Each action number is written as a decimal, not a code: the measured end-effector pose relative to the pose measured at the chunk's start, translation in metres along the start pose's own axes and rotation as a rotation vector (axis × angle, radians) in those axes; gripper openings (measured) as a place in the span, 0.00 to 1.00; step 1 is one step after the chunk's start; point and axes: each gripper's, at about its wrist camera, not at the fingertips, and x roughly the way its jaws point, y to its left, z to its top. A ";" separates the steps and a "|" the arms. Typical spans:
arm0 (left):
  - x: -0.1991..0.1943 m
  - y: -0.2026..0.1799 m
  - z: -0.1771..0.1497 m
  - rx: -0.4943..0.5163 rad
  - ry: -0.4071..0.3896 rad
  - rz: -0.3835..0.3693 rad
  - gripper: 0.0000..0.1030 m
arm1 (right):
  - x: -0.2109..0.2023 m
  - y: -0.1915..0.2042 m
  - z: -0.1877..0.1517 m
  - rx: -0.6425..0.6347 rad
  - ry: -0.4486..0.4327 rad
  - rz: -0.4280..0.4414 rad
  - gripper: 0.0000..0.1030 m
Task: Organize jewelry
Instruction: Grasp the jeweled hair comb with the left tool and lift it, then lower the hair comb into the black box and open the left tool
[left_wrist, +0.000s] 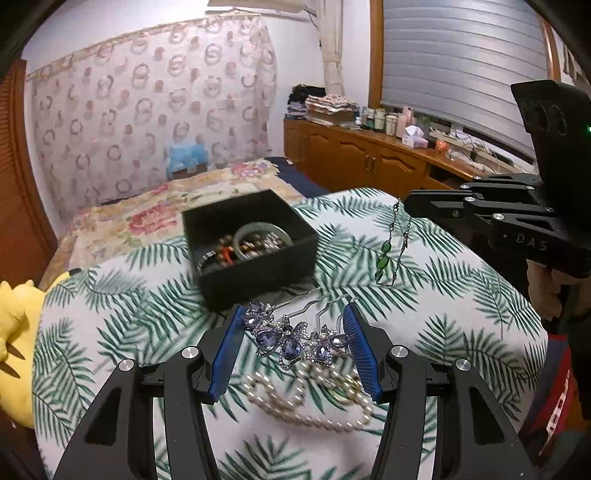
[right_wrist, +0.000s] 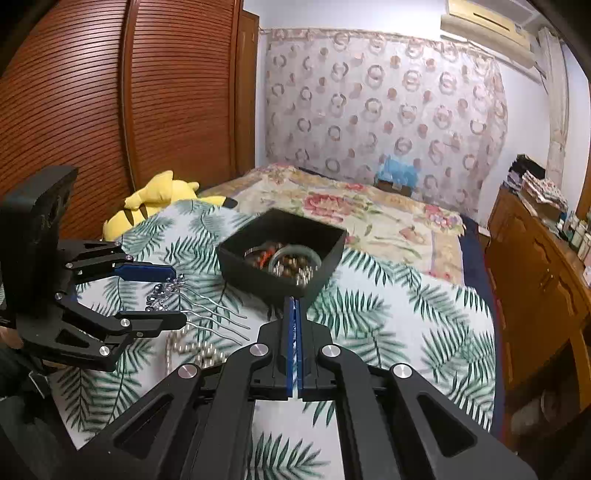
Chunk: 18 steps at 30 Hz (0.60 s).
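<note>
Left hand-held gripper (left_wrist: 295, 332): fingers spread wide, astride the blue crystal hair comb (left_wrist: 291, 338), pads beside it, contact not confirmable. Comb prongs pointing far, toward the black box (left_wrist: 251, 243). Pearl necklace (left_wrist: 314, 395) heaped just near of the comb on the leaf-print cloth (left_wrist: 443, 314). Black box holding a jade bangle (left_wrist: 264, 238) and beaded pieces. Right hand-held gripper (right_wrist: 295, 306): fingers pressed together, pinching the green-stone chain necklace (left_wrist: 393, 247), pendant hanging at right of the box. Yellow plush toy (right_wrist: 159, 203) at far left.
</note>
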 end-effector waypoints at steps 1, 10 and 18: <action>0.000 0.003 0.003 -0.002 -0.004 0.005 0.51 | 0.002 -0.001 0.005 -0.001 -0.007 0.004 0.01; 0.006 0.033 0.028 -0.023 -0.030 0.047 0.51 | 0.033 -0.005 0.050 -0.034 -0.037 0.034 0.01; 0.019 0.061 0.049 -0.042 -0.040 0.089 0.51 | 0.073 -0.010 0.076 -0.047 -0.030 0.062 0.02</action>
